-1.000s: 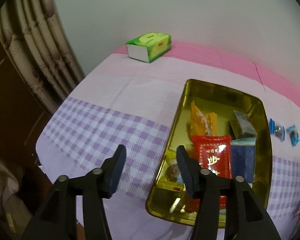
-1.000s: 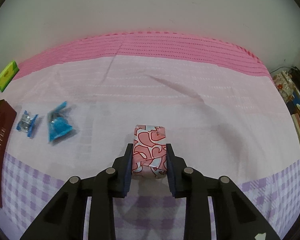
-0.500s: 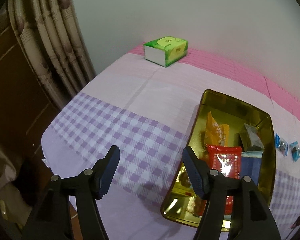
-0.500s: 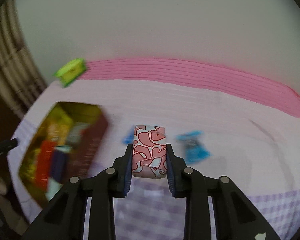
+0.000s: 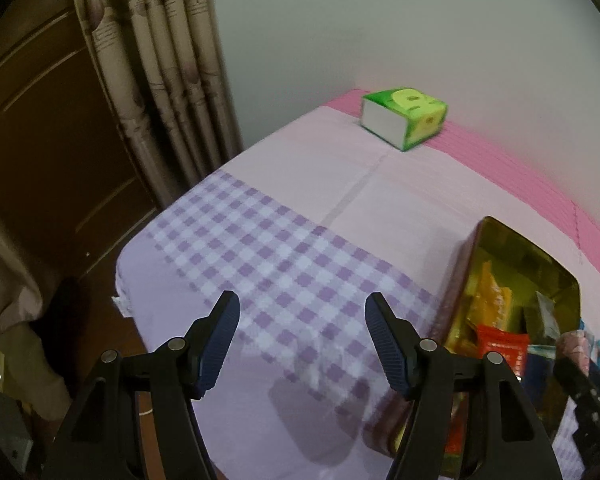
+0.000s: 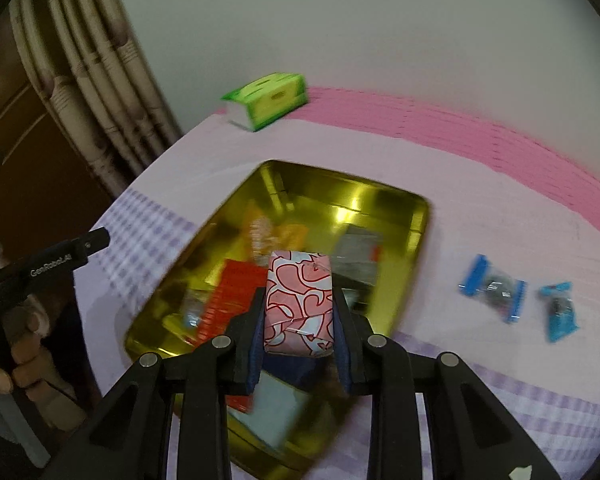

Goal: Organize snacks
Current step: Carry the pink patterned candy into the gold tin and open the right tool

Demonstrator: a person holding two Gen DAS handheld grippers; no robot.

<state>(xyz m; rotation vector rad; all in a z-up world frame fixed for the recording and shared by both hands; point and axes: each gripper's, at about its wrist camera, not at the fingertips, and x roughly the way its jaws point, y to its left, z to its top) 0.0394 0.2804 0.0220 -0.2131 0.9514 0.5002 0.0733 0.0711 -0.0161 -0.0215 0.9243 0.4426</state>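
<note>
A: Left wrist view. Left gripper [image 5: 302,344] has its jaws apart with nothing between them, over the purple-check part of the worktop [image 5: 284,216]. The gold tin [image 5: 516,248] sits to its right, an orange packet [image 5: 490,298] and a red packet [image 5: 500,346] inside. One green tissue box [image 5: 406,118] at the far edge.

B: Right wrist view?

A: Right gripper [image 6: 299,322] is clamped on one pink-and-white patterned snack [image 6: 299,302], held above the tin's near half, not yet released.

B: Progress?

A: Well along, I judge. The tin holds several packets; blur prevents an exact count. Left outside: two blue-wrapped candies [image 6: 494,288] and [image 6: 560,310], lying close together on the cloth right of the tin. So the held snack to drop, then those two.
</note>
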